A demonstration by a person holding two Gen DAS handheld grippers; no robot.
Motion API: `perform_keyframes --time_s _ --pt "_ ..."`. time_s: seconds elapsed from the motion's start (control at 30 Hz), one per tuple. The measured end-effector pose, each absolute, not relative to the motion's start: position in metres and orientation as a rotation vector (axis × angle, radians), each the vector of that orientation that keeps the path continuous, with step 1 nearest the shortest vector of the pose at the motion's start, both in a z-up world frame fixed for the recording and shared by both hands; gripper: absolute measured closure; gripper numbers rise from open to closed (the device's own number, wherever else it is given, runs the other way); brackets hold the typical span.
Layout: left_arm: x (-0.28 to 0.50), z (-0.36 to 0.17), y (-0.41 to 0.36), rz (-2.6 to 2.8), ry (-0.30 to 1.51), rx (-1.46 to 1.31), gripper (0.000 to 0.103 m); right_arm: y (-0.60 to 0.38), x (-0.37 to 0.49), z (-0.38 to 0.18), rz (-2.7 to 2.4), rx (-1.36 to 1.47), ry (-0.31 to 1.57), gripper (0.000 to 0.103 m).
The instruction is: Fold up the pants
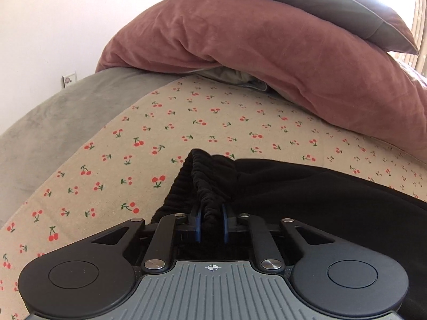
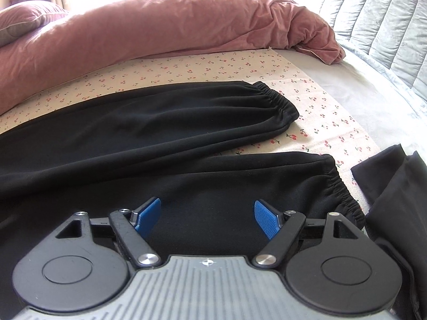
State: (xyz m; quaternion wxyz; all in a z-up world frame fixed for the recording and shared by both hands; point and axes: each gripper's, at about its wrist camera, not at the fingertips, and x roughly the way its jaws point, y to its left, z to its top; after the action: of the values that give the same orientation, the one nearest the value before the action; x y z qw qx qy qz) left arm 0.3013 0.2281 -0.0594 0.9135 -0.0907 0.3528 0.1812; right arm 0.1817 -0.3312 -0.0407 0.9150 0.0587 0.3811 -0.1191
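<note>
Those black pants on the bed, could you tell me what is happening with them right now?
A person is folding the black pants on a cherry-print sheet, using handheld tongs. The left tongs are shut on the gathered elastic waistband. The right tongs are open, hovering over the nearer leg close to its cuff. Both legs lie apart, so the fold is not yet made. A pink duvet lies behind.

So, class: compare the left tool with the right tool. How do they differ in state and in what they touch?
1. The left tool is shut, its blue pads pinching the elastic waistband of the black pants; the right tool is open and holds nothing.
2. The left tool is at the waist end; the right tool is over a leg, near its gathered cuff.

Both have blue pads and are over the same pants.
</note>
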Motion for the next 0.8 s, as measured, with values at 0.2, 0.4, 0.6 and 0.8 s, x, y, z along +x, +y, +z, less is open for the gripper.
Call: perform_keyframes --time_s 0.2,0.4,0.6,0.8 --pt "0.297 -0.055 0.249 0.382 0.672 -0.275 0.092 -0.327 0.186 -0.046 -0.241 0.147 0.807 0.031" --pt "0.302 -0.059 0.258 0.377 0.684 -0.319 0.091 -0.332 0.186 -0.045 -0.263 0.135 0.794 0.031" --pt "0.299 -0.063 0.272 0.348 0.707 -0.402 0.081 -0.352 0.198 -0.057 -0.282 0.164 0.819 0.031" --pt "0.297 -0.067 0.27 0.345 0.694 -0.368 0.078 -0.386 0.217 -0.081 -0.39 0.153 0.825 0.031"
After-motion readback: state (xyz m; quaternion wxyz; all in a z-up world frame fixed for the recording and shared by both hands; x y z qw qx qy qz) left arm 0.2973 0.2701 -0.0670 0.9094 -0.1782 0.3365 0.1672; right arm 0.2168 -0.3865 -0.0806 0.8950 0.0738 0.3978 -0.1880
